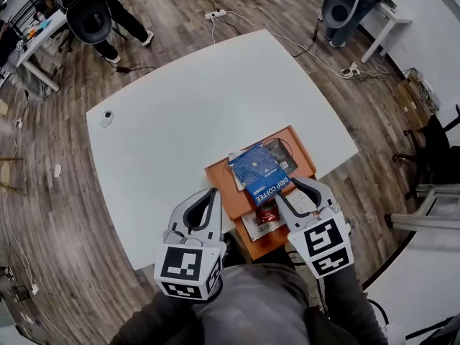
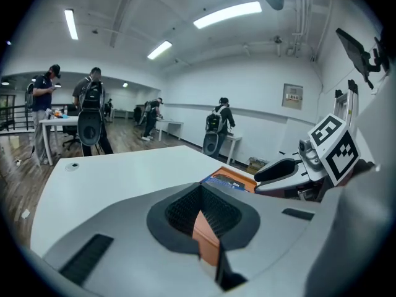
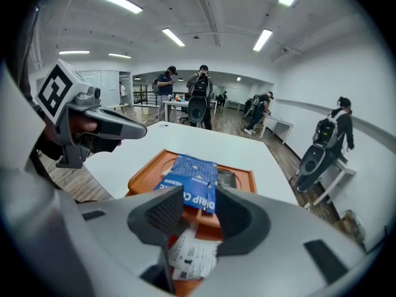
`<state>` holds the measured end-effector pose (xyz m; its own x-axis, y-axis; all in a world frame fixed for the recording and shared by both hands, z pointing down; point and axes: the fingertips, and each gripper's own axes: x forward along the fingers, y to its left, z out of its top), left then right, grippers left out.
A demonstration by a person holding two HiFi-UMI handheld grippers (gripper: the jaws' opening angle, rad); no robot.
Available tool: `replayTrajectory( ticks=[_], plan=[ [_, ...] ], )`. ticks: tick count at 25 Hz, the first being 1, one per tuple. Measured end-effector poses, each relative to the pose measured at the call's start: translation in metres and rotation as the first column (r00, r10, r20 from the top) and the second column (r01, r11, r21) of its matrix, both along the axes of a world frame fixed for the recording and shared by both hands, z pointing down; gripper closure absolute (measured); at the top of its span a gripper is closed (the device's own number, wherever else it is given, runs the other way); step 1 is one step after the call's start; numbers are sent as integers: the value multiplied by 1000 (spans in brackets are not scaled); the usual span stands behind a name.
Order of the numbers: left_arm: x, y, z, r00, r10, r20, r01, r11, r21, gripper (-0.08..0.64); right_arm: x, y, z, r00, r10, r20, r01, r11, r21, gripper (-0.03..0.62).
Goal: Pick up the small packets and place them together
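Note:
An orange tray (image 1: 219,172) lies at the table's near edge. On it lie blue packets (image 1: 257,165), one of them printed DRIP COFFEE (image 1: 269,185), plus a red packet (image 1: 267,215) and a white printed packet (image 1: 253,226). My right gripper (image 1: 287,190) hovers over the tray's near right part, open, holding nothing. In the right gripper view the white packet (image 3: 195,255) and the DRIP COFFEE packet (image 3: 201,198) show beyond its jaws. My left gripper (image 1: 213,192) sits at the tray's near left corner. Its jaws stand a narrow gap apart with only tray (image 2: 207,234) seen through them.
The white table (image 1: 194,113) stretches away beyond the tray, with a small round object (image 1: 106,116) at its far left corner. A power strip (image 1: 215,14) and cables lie on the wooden floor. People and chairs stand at desks further off.

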<state>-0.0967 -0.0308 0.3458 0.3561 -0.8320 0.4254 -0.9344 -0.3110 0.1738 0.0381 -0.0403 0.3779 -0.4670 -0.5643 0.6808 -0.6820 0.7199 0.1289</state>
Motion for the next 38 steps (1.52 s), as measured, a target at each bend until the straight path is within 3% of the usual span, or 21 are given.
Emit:
replayTrajectory(
  ticks=[4, 10, 18, 28, 38],
  plan=[
    [16, 4, 7, 998, 60, 6, -60, 998, -18, 563, 13, 22, 16, 999, 33, 1, -33, 998, -49, 445],
    [23, 10, 17, 995, 101, 20, -100, 994, -46, 563, 8, 50, 50, 1000, 3, -11, -5, 988, -155, 445],
    [6, 13, 26, 996, 80, 45, -77, 994, -74, 563, -6, 53, 82, 998, -27, -64, 13, 977, -211, 442],
    [-10, 3, 36, 997, 55, 46, -50, 994, -99, 563, -16, 42, 110, 993, -56, -100, 26, 959, -281, 373],
    [-7, -2, 40, 997, 67, 49, -62, 992, -111, 563, -15, 40, 110, 994, -64, -92, 36, 959, -281, 397]
  ],
)
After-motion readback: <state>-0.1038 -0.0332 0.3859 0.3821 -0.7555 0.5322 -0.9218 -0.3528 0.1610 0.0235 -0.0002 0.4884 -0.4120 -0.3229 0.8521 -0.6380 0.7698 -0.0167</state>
